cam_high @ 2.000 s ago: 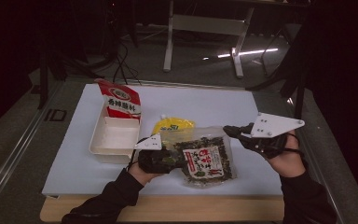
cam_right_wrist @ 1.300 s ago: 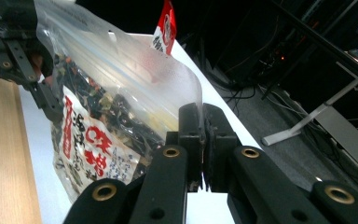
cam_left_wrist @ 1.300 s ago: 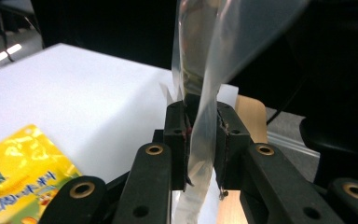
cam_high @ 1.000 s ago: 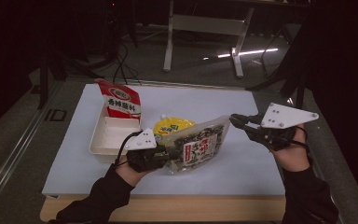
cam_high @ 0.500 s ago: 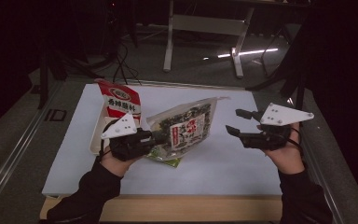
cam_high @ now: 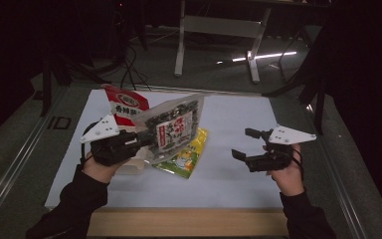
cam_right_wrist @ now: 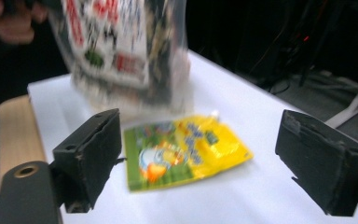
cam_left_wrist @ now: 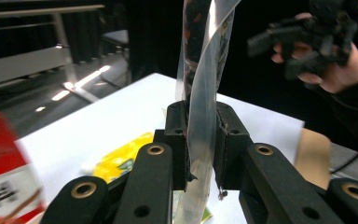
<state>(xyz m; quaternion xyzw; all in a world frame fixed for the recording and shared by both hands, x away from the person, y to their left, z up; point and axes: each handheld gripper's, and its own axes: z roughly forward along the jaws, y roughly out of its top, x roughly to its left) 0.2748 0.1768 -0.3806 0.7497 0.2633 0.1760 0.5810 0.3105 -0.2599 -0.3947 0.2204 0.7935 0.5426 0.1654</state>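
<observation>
A clear snack bag (cam_high: 171,127) with dark contents and a red-and-white label hangs tilted above the table's left half. My left gripper (cam_high: 144,139) is shut on its lower edge. In the left gripper view the film (cam_left_wrist: 200,121) is pinched between the two pads. My right gripper (cam_high: 246,144) stands apart at the right, low over the table. Its jaws have just been opening, and nothing is between them. In the right gripper view the jaws (cam_right_wrist: 209,154) stand wide, and the blurred bag (cam_right_wrist: 121,46) hangs farther off.
A yellow-green packet (cam_high: 181,157) lies flat on the white table (cam_high: 229,114) under the bag. A red packet (cam_high: 127,107) stands at the back left. A white tray (cam_high: 132,168) is mostly hidden under my left hand. The table's wooden front edge (cam_high: 189,221) is near.
The right gripper let go of the bag's right edge, opened and sank toward the table. The left gripper carried the bag left and upward, uncovering the yellow-green packet.
</observation>
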